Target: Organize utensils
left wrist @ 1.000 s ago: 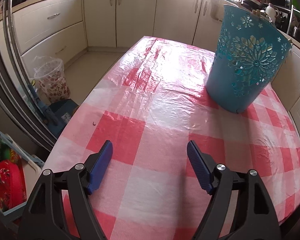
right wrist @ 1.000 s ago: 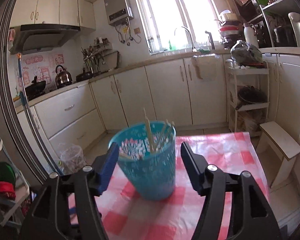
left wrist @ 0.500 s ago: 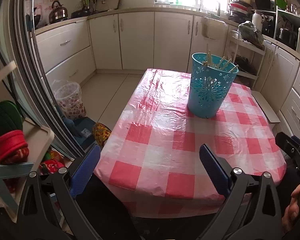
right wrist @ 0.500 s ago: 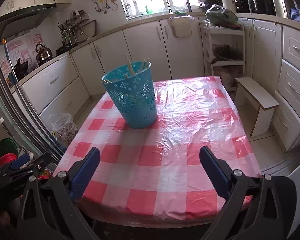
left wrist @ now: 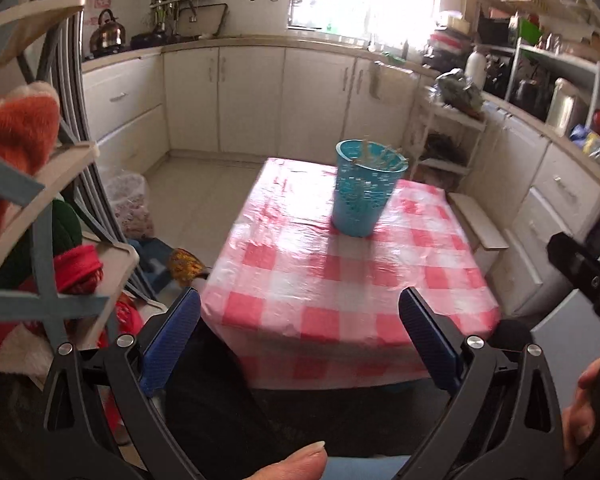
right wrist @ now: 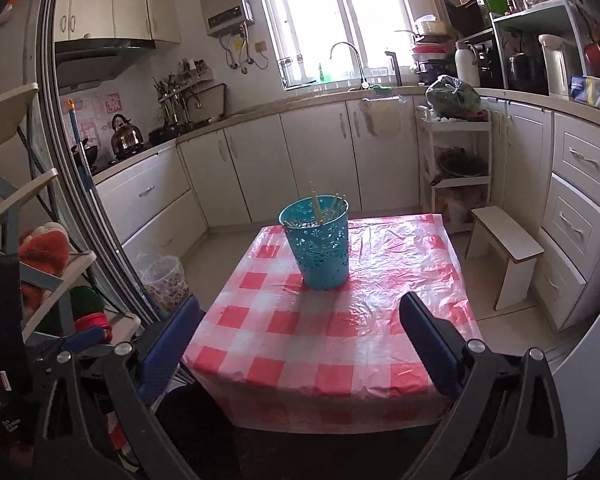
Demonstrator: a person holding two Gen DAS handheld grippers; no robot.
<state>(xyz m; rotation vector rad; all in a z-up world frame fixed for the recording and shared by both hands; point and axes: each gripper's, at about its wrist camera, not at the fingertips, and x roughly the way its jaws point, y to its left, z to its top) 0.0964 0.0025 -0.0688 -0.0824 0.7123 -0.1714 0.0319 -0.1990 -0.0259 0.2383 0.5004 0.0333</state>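
Nearest the lens, the left tool has its blue-padded jaws spread wide with nothing between them; a fingertip shows at the bottom edge. The right tool also gapes wide and empty. Both have just been opening, and both hang short of the near edge of the worktop, which is covered in a red-and-white checked plastic cloth. Farther on, toward the far side of the cloth, the perforated teal plastic bucket stands upright, well apart from both tools. Thin wooden chopsticks lean inside it, their tips poking above its rim. Beyond stand cream kitchen cabinets.
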